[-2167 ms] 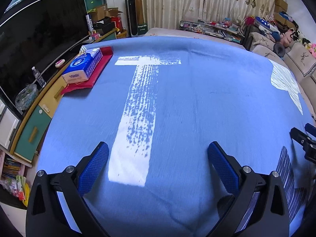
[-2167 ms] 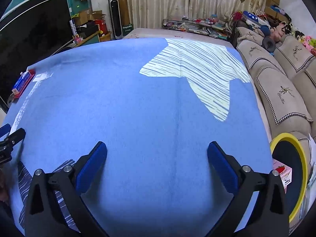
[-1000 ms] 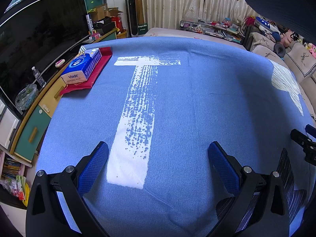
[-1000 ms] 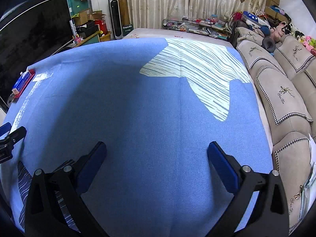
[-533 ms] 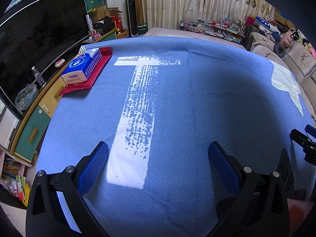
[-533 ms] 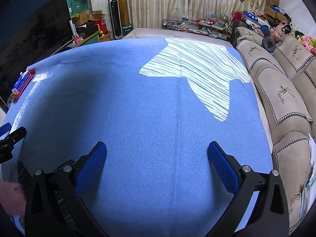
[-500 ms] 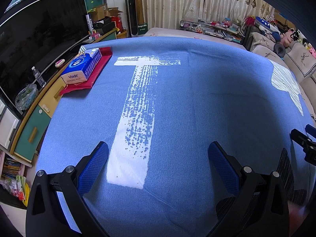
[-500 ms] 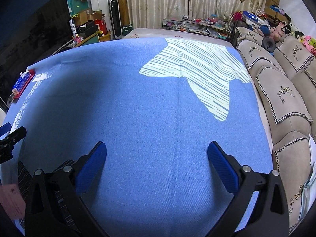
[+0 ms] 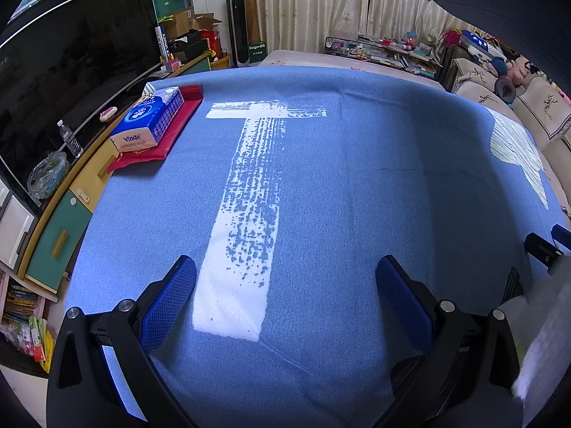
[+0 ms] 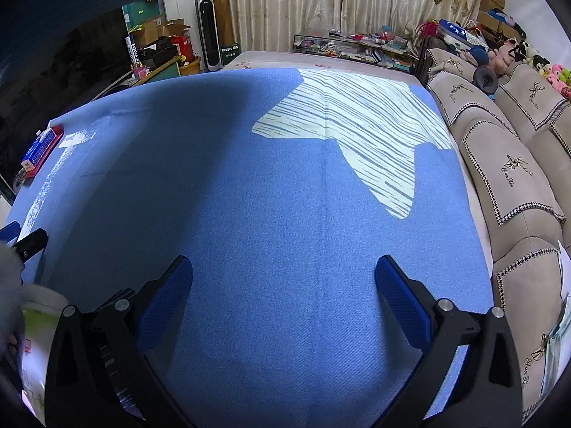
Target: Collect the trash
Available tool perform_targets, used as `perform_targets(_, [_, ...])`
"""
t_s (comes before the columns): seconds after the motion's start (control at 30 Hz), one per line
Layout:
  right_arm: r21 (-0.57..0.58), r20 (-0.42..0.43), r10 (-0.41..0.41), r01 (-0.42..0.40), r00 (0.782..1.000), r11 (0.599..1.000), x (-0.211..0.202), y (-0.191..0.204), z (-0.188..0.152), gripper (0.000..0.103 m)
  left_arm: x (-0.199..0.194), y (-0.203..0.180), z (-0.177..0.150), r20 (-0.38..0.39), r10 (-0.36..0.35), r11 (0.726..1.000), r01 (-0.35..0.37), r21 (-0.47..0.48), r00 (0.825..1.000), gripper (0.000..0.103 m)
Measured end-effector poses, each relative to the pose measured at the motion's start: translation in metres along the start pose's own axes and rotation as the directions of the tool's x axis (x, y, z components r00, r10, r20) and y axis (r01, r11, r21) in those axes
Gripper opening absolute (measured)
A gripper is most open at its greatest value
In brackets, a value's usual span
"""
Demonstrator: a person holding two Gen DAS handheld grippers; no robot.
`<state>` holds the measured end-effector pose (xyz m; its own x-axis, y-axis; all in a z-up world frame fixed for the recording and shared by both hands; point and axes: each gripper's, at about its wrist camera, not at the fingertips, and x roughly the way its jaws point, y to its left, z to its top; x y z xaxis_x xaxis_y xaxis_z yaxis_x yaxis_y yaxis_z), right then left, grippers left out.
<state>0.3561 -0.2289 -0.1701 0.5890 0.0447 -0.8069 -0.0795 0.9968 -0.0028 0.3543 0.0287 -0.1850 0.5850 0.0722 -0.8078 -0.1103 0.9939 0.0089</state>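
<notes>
- Hovering over the blue cloth (image 9: 357, 164) on the counter: left gripper (image 9: 285, 296), jaws wide, nothing between them
- right gripper (image 10: 283, 296) likewise, jaws wide and empty, above plain blue cloth
- white container (image 10: 34, 335), blurred, at lower left edge of right view, between the grippers; type unclear
- Vinda tissue pack (image 9: 148, 125) on red mat (image 9: 167, 139), far left

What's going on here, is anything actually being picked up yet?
Not yet. Both handheld grippers, left gripper and right gripper, hover open and empty over a table covered in a blue cloth. A blurred white container shows at the edge between them, its contact unclear. A tissue pack sits on a red mat at the far left corner.
</notes>
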Motion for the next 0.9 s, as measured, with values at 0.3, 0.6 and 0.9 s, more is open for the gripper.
perform_targets(0.3, [0.0, 0.0, 0.0, 0.0, 1.0, 1.0, 0.0002, 0.0005, 0.0002, 0.098, 0.0, 0.0003, 0.0001, 0.0, -0.001, 1.0, 0.001, -0.001, 1.0, 0.1])
perform_targets(0.6, [0.0, 0.0, 0.0, 0.0, 1.0, 1.0, 0.0002, 0.0006, 0.0003, 0.098, 0.002, 0.0031, -0.0002, 0.0, -0.001, 1.0, 0.001, 0.001, 1.0, 0.1])
perform_targets(0.9, [0.0, 0.0, 0.0, 0.0, 1.0, 1.0, 0.0003, 0.001, 0.0004, 0.098, 0.002, 0.0031, -0.0002, 0.0, -0.002, 1.0, 0.002, 0.001, 1.0, 0.1])
